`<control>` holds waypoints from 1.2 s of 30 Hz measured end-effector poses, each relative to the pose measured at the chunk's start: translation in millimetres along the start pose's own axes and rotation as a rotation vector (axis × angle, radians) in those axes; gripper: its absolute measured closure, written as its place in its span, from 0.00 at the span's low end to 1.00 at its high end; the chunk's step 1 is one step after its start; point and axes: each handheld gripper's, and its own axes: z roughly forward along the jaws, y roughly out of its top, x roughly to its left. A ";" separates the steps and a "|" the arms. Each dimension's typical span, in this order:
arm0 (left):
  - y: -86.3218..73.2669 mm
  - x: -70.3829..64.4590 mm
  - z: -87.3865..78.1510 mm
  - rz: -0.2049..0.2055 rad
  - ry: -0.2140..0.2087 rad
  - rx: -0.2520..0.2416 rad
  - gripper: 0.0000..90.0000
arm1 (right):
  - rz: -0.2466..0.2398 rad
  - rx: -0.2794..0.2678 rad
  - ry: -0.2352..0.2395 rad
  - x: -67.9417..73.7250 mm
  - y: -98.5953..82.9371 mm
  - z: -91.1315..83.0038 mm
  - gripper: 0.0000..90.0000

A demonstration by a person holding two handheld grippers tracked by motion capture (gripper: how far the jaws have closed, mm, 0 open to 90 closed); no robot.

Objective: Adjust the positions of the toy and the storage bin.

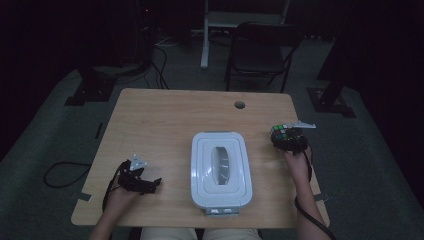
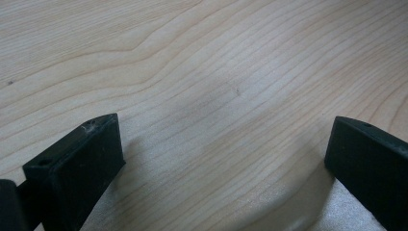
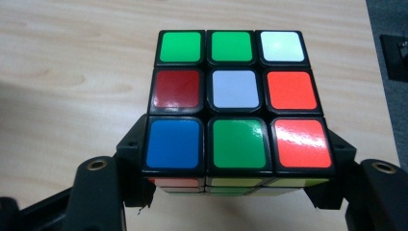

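Wooden table (image 1: 165,115), high view: your right gripper (image 1: 289,140) clamps the cube (image 1: 281,134) at right edge, clear of the white box (image 1: 220,170). Left gripper (image 2: 226,163) view: jaws wide apart, nothing held. Right gripper view: cube (image 3: 238,98) sits square, centred, white centre up.

Both forearms enter from the bottom of the high view. The left hand (image 1: 119,196) holds the left tongs (image 1: 156,183) low at the near left, pointing to the right; in the left gripper view their two black jaws stand wide apart with nothing between them. The right arm is stretched forward at the right side, and the right hand (image 1: 297,164) holds the right tongs (image 1: 284,135) pointing away from the person. Their jaws are pressed against both sides of what they hold.
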 end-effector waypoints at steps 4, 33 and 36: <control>0.0 0.0 0.0 0.000 0.000 0.000 0.01 | -0.015 0.014 -0.002 0.5 -10.1 -9.5 0.38; -0.5 0.1 -0.4 -0.019 0.017 -0.001 0.01 | -0.045 0.037 -0.017 9.1 -87.1 -72.1 0.38; -0.5 0.1 -0.4 -0.019 0.017 -0.001 0.01 | -0.040 0.050 -0.031 10.4 -94.9 -74.5 0.38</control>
